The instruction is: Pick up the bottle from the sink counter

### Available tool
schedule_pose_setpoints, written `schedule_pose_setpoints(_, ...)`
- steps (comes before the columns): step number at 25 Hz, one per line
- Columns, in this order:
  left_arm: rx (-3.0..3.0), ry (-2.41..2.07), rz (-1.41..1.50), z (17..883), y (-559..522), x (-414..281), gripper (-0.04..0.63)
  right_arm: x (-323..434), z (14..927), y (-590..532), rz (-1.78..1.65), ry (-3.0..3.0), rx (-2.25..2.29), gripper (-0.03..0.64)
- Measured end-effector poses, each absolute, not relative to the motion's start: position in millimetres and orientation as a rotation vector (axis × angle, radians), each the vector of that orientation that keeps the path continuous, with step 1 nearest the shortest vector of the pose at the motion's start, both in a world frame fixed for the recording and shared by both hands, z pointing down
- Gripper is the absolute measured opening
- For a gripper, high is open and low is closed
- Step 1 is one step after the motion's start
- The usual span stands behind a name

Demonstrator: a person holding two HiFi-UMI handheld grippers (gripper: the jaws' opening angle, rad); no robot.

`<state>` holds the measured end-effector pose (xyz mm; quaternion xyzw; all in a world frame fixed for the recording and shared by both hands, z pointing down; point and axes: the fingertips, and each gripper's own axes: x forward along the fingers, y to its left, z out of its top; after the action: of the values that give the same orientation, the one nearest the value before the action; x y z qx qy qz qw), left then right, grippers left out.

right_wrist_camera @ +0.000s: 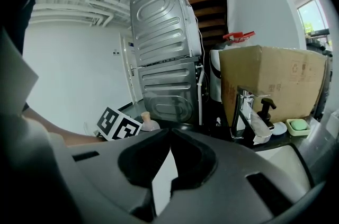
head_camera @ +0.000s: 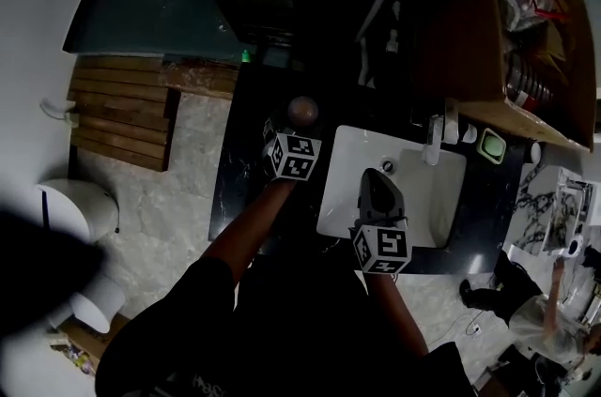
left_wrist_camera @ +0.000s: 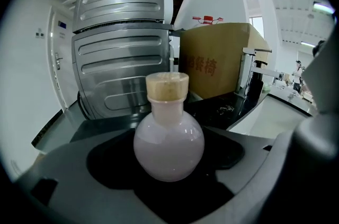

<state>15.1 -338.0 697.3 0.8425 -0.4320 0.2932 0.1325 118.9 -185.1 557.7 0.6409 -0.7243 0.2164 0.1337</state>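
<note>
The bottle [left_wrist_camera: 168, 133] is seen standing on the dark counter [head_camera: 246, 104] between the spread jaws of the left gripper [head_camera: 287, 134], not yet clamped or lifted, while the right gripper [head_camera: 379, 190] is held clenched and empty over the sink [head_camera: 434, 198].

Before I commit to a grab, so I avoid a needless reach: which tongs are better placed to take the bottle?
Left. The left tongs stand open with the bottle upright between them; the right tongs are shut over the sink, the bottle off to their left.
</note>
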Motion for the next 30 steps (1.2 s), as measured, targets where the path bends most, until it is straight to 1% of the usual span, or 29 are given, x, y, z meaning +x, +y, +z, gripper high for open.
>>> schedule_pose_setpoints(14, 2.437, -1.212, 0.914, 705, -342, 17, 0.383, 121, 561, -172, 0.651, -2.093, 1.862, 0.04)
schedule_pose_setpoints(21, 2.486, -1.15, 0.777, 692, -329, 17, 0.383, 147, 555, -160, 0.636, -2.06, 1.923, 0.038)
schedule_pose_setpoints(30, 2.522, -1.124, 0.687, 658, -290, 21, 0.383, 167, 539, -149, 0.584, -2.071, 1.968, 0.04)
